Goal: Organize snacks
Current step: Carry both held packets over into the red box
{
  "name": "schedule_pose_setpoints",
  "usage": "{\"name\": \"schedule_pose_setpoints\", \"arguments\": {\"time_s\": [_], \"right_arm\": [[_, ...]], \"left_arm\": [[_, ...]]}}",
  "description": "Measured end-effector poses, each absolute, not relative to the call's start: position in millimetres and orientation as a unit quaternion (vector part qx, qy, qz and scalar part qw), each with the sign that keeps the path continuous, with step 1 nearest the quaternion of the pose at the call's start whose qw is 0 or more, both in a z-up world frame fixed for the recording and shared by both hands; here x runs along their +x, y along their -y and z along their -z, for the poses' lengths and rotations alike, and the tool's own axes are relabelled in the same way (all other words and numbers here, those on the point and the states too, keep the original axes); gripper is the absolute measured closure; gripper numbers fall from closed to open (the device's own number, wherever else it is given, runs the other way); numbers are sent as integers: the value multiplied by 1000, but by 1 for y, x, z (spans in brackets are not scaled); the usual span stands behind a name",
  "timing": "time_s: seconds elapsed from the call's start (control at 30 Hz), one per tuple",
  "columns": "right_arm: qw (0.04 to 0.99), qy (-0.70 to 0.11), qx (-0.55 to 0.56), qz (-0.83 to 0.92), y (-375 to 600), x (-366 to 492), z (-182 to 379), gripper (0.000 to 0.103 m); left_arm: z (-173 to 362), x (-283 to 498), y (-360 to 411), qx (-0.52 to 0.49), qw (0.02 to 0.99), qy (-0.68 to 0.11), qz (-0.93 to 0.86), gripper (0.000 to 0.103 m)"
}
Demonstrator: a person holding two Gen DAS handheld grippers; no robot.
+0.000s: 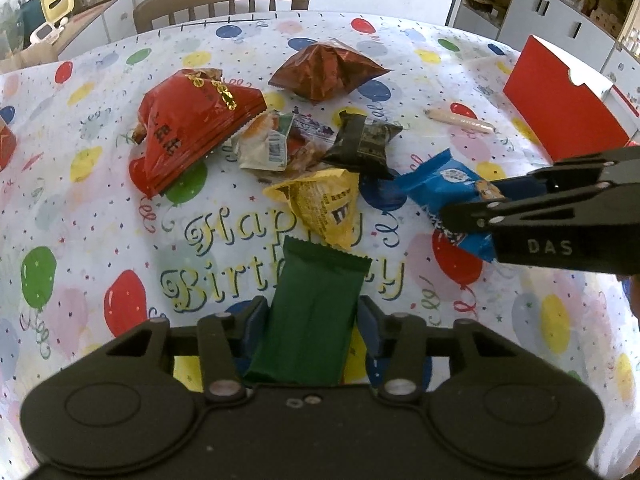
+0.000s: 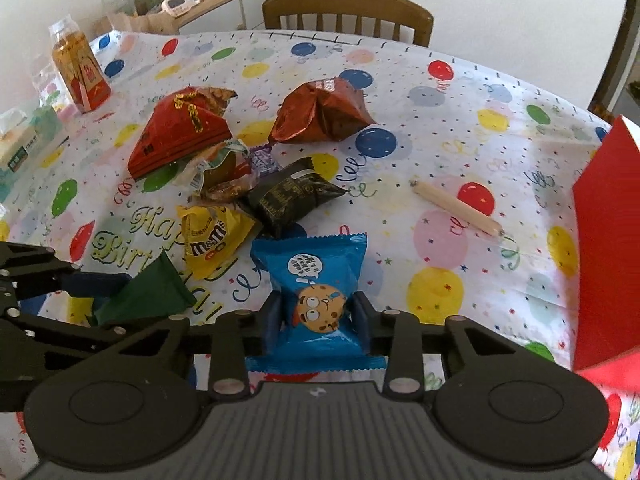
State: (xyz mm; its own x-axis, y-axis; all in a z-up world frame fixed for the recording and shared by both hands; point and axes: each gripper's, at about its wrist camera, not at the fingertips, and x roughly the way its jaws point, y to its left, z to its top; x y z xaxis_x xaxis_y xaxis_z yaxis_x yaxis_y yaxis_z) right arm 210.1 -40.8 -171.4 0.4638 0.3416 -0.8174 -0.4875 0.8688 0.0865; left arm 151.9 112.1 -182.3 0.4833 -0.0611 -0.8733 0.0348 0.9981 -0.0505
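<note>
One green packet (image 1: 312,312) is clamped between the blue pads of the left gripper (image 1: 312,320), just above the balloon-printed tablecloth (image 1: 100,208). One blue cookie packet (image 2: 318,292) is pinched between the pads of the right gripper (image 2: 318,316), near the table's front edge. Seven packets are left in a loose heap at the middle: one red triangular bag (image 2: 180,136), one brown foil bag (image 2: 324,114), one black packet (image 2: 290,196), one yellow candy bag (image 2: 212,236), and three small crumpled wrappers (image 2: 224,172). One thin sausage stick (image 2: 456,208) is seen lying apart. One red box (image 2: 604,248) is set at the right, and one bottle (image 2: 78,72) at the far left.
</note>
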Motion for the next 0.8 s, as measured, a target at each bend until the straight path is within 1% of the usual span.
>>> {"name": "schedule_pose_setpoints", "arguments": {"time_s": [0.37, 0.8], "right_arm": [[864, -445, -41, -233, 69, 183, 140, 68], [885, -411, -30, -218, 116, 157, 77, 68]], "left_arm": [[155, 147, -103, -49, 861, -504, 35, 56], [90, 136, -71, -54, 889, -449, 66, 56]]}}
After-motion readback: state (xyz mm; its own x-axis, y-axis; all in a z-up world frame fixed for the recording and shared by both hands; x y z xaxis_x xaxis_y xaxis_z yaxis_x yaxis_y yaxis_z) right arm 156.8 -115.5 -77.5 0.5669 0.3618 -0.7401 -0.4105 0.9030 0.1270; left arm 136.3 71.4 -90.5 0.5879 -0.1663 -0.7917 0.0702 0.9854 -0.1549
